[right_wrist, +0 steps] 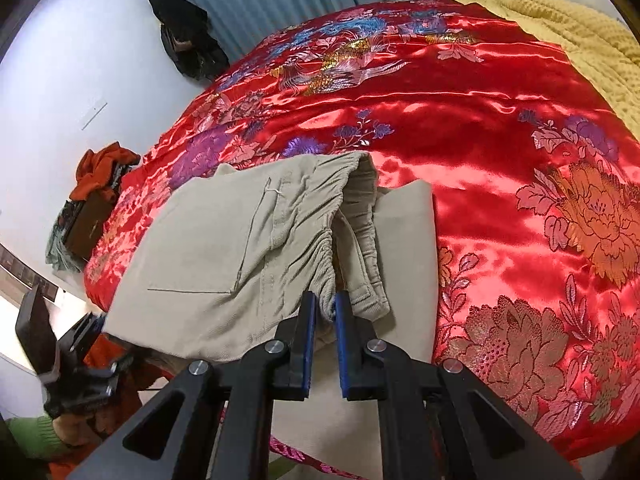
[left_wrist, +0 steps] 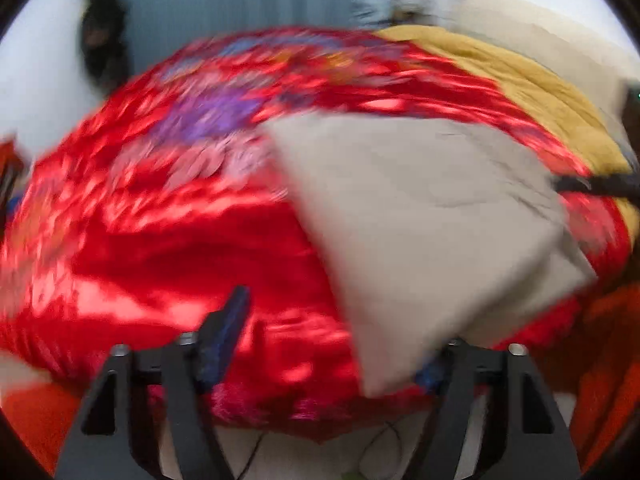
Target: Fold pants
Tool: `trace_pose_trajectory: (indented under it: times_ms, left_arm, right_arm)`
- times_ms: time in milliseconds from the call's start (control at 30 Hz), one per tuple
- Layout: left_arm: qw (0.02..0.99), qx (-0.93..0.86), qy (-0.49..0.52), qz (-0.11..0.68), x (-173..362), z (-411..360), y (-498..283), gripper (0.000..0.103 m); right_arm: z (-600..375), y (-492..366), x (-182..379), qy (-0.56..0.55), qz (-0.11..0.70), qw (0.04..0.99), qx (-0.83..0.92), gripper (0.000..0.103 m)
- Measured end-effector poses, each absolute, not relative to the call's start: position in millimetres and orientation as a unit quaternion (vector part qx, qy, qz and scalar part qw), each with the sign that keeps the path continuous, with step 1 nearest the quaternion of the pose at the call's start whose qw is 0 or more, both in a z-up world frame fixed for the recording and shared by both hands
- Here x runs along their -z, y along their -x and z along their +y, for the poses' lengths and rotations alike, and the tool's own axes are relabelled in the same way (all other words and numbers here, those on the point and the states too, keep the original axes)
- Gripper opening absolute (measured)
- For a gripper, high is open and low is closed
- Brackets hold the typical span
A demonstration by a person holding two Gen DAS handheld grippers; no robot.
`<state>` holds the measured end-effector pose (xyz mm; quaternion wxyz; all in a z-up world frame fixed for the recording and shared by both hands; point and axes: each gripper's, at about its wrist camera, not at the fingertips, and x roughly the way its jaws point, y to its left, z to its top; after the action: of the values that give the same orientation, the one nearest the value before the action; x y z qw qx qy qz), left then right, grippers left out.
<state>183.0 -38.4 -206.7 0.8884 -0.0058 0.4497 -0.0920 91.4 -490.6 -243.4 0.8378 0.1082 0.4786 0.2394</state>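
Right wrist view: my right gripper (right_wrist: 325,312) is pinching the waistband of beige corduroy pants (right_wrist: 240,248), which are lying folded; my left gripper (left_wrist: 336,332) is spread.

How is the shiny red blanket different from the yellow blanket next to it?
The red blanket is smooth and glossy, while the yellow blanket looks matte and bumpy. The red blanket has stitched flowers in purple, blue and gold, while the yellow blanket is plain. The beige pants lie on the red blanket, not on the yellow blanket. Both blankets are spread across the same bed.
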Motion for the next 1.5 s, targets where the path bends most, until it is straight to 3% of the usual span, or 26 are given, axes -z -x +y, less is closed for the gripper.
trace_pose_trajectory:
  times_ms: [67, 200, 333, 467, 600, 767, 933, 1000, 1033, 1067, 1300, 1500]
  left_arm:
    - [0.874, 0.101, 0.048, 0.473, 218, -26, -185, 0.07]
    - [0.88, 0.108, -0.002, 0.462, 218, -38, -177, 0.068]
    - [0.88, 0.116, -0.008, 0.461, 219, -43, -176, 0.068]
    - [0.879, 0.118, -0.009, 0.461, 219, -41, -177, 0.068]
    - [0.879, 0.118, -0.008, 0.462, 219, -42, -176, 0.068]
    - [0.878, 0.119, -0.009, 0.463, 220, -41, -176, 0.068]
    - [0.876, 0.119, -0.016, 0.467, 222, -46, -178, 0.068]
    - [0.875, 0.12, -0.015, 0.468, 219, -45, -178, 0.068]
    - [0.874, 0.121, -0.013, 0.47, 219, -44, -177, 0.068]
    - [0.874, 0.121, -0.01, 0.471, 217, -42, -176, 0.067]
    - [0.866, 0.132, 0.009, 0.483, 219, -38, -177, 0.069]
    - [0.86, 0.139, -0.017, 0.491, 221, -46, -176, 0.071]
  right_arm:
    - [-490, -93, 245, -0.105, 0.484, 0.833, -0.246, 0.01]
    - [-484, -95, 252, -0.082, 0.505, 0.815, -0.274, 0.011]
    - [-505, -113, 248, -0.097, 0.504, 0.811, -0.279, 0.035]
    - [-505, -132, 244, -0.08, 0.507, 0.799, -0.312, 0.036]
    - [-487, -149, 255, -0.071, 0.539, 0.764, -0.349, 0.047]
    - [-469, -154, 266, -0.011, 0.603, 0.714, -0.356, 0.04]
    - [-463, -162, 279, -0.035, 0.621, 0.706, -0.338, 0.043]
    - [-451, -154, 278, 0.003, 0.606, 0.724, -0.329, 0.035]
    - [-447, -148, 270, 0.023, 0.59, 0.736, -0.331, 0.018]
    - [-448, -143, 259, 0.023, 0.578, 0.744, -0.334, 0.013]
    - [-496, -98, 195, 0.003, 0.513, 0.802, -0.305, 0.012]
    - [-522, -77, 272, -0.042, 0.562, 0.789, -0.246, 0.012]
